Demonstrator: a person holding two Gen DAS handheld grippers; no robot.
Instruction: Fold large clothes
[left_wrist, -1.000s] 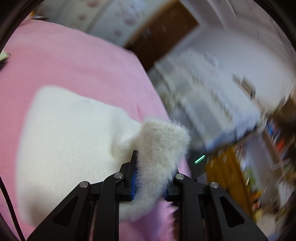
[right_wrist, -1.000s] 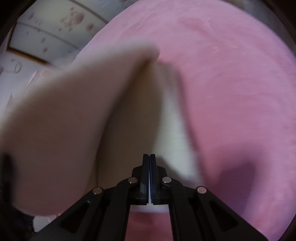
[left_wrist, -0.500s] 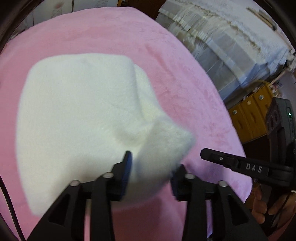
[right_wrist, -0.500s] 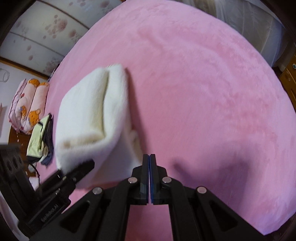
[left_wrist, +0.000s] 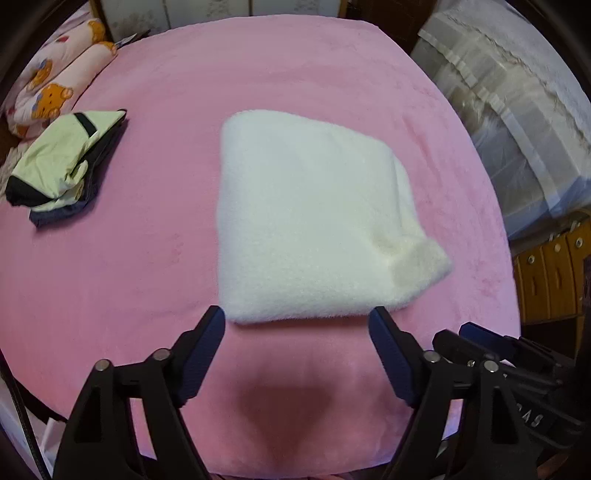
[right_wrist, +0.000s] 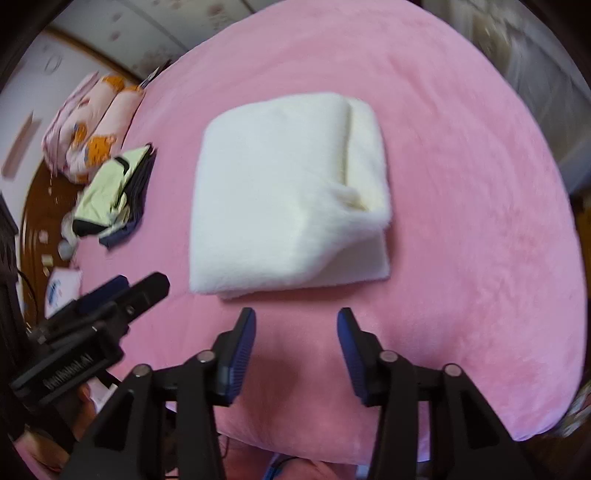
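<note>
A white fluffy garment (left_wrist: 310, 221) lies folded into a thick square on the pink bed (left_wrist: 147, 258); it also shows in the right wrist view (right_wrist: 280, 192), with a folded flap along its right side. My left gripper (left_wrist: 297, 321) is open and empty, just short of the garment's near edge. My right gripper (right_wrist: 296, 321) is open and empty, a little back from the near edge. The left gripper's body (right_wrist: 92, 325) shows at the lower left of the right wrist view, and the right gripper's body (left_wrist: 517, 369) at the lower right of the left wrist view.
A folded pale green and dark pile of clothes (left_wrist: 66, 166) lies on the bed's left side, with bear-print pillows (left_wrist: 59, 85) behind it. A covered mattress or furniture (left_wrist: 517, 129) stands right of the bed, yellow drawers (left_wrist: 554, 273) below it.
Both grippers let go of the white garment and opened. They pulled back toward the near edge of the bed, and the garment now lies flat and folded.
</note>
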